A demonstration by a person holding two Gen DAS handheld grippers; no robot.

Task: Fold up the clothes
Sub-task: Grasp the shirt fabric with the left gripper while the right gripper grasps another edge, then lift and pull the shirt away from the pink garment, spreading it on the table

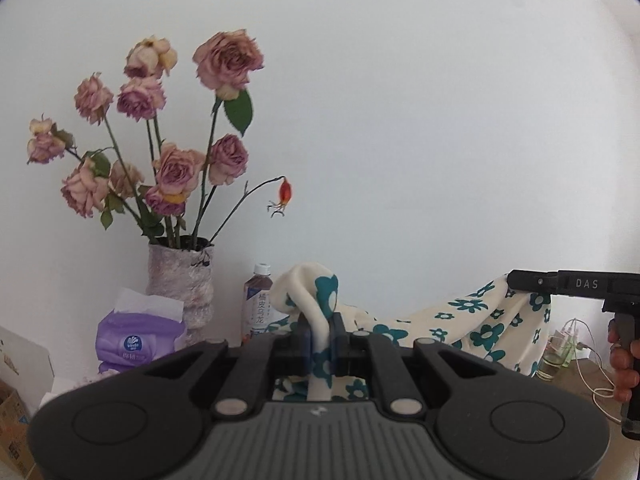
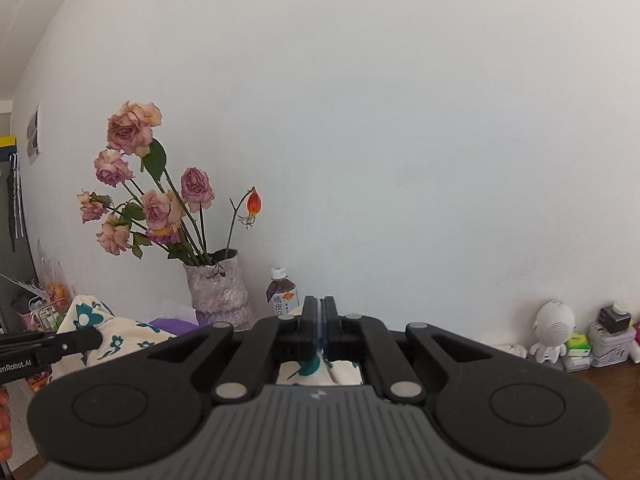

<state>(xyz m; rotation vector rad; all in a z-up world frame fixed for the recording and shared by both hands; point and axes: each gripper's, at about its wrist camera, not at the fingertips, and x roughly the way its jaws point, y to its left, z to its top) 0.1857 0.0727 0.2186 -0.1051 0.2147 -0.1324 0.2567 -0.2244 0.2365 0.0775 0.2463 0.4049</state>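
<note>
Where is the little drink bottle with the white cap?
The bottle stands by the wall, just right of the vase of roses, behind the flowered cloth; the right wrist view shows it there too.

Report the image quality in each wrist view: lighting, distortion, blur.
Left wrist view: soft even daylight, no hard shadows or glare; fisheye vignetting darkens the corners; the flowers are fairly sharp, while the left tongs pinching the floral cloth look slightly soft. Right wrist view: same flat light, wall bowed by the lens, right tongs blurred close up.
</note>
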